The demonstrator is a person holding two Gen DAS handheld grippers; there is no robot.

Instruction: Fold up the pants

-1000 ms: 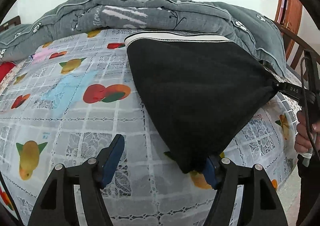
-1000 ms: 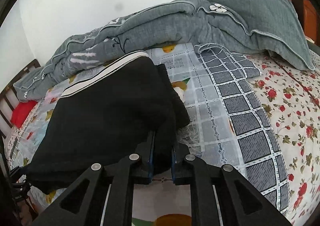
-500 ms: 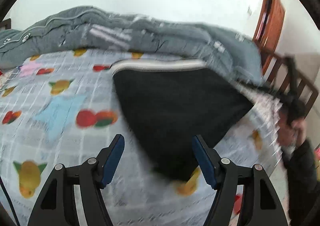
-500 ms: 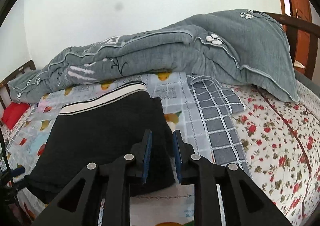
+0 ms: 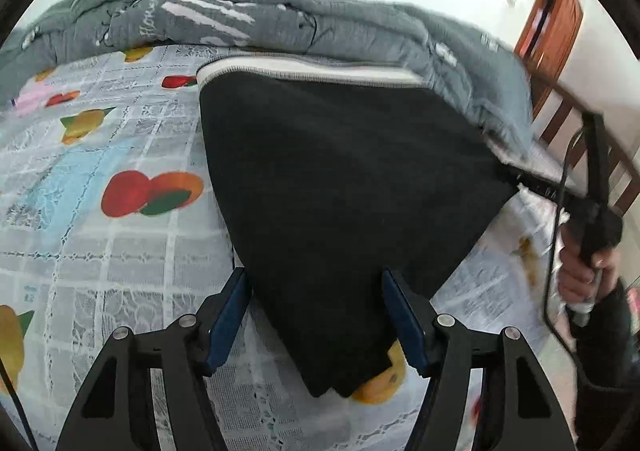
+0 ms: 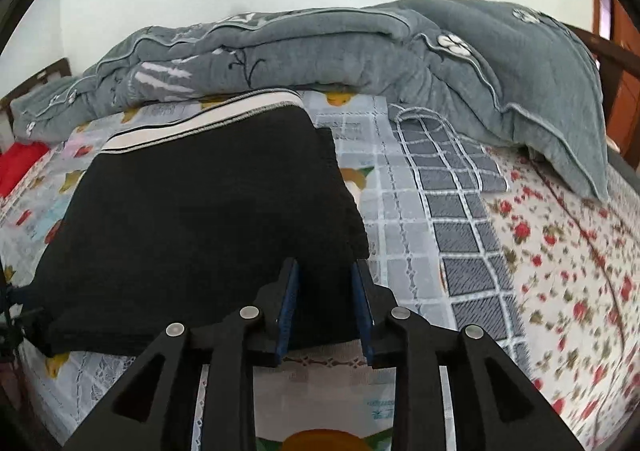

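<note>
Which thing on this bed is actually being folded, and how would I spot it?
Start at the rumpled grey quilt along the back of the bed. Just in front lie the black pants, on the fruit-print sheet. They are the only plain black item, edged by a white waistband.

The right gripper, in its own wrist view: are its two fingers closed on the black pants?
No, the right gripper is open, with a clear gap between its blue pads over the edge of the black pants.
</note>
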